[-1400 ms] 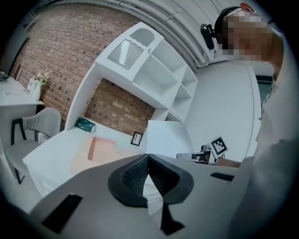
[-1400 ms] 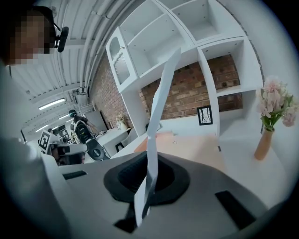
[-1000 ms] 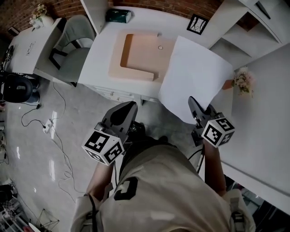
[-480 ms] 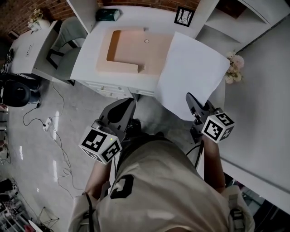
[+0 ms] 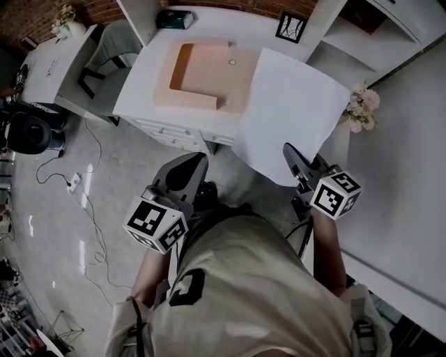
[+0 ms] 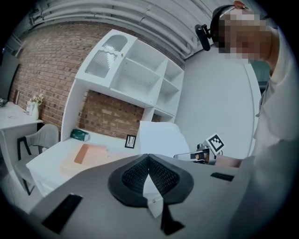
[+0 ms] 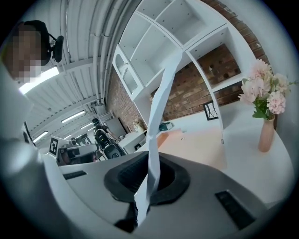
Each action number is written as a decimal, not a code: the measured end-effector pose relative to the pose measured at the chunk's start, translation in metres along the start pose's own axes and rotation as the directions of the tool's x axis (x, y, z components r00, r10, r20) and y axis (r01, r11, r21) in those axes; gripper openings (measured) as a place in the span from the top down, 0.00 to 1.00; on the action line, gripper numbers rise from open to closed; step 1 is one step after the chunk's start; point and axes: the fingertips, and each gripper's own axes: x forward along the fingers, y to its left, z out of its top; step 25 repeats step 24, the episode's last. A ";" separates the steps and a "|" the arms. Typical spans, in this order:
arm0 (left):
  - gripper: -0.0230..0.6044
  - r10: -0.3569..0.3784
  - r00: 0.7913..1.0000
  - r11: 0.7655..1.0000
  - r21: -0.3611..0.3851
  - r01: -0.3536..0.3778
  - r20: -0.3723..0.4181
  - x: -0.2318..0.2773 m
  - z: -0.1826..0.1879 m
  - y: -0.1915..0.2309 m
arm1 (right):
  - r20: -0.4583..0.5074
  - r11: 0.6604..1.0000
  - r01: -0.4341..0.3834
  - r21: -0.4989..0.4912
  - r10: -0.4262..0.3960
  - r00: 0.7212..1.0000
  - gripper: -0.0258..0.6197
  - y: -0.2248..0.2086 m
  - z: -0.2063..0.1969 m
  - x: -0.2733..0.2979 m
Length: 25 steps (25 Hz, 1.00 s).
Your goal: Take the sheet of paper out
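A white sheet of paper (image 5: 293, 111) hangs in the air over the desk's right end, and my right gripper (image 5: 293, 157) is shut on its near corner. In the right gripper view the sheet (image 7: 158, 112) rises edge-on from between the pads of the right gripper (image 7: 152, 176). A peach folder (image 5: 202, 77) lies flat on the white desk (image 5: 143, 87), left of the sheet. My left gripper (image 5: 194, 167) is held in front of the desk over the floor, shut with nothing in it. The left gripper view shows the left gripper (image 6: 148, 161), the sheet (image 6: 161, 137) and the folder (image 6: 88, 154).
A vase of pink flowers (image 5: 362, 111) stands right of the sheet. A green box (image 5: 174, 19) and a small framed picture (image 5: 291, 28) sit at the desk's back. A grey chair (image 5: 104, 52) is on the left, white shelves (image 5: 362, 42) behind, cables (image 5: 83, 181) on the floor.
Both grippers have shifted a little sideways together, the sheet staying in the right one. The head camera has swung, so the desk sits slightly differently in view.
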 end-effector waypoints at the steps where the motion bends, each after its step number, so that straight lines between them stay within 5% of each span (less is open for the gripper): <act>1: 0.94 0.001 1.000 1.000 0.005 -0.001 -0.002 -0.001 0.000 0.002 | -0.005 1.000 -0.002 -0.002 0.002 1.000 0.92 0.002 0.000 0.003; 25: 0.94 -0.032 0.999 0.998 -0.058 0.032 0.006 -0.012 0.014 0.121 | -0.080 0.999 0.034 0.004 -0.034 0.996 0.92 0.037 0.009 0.098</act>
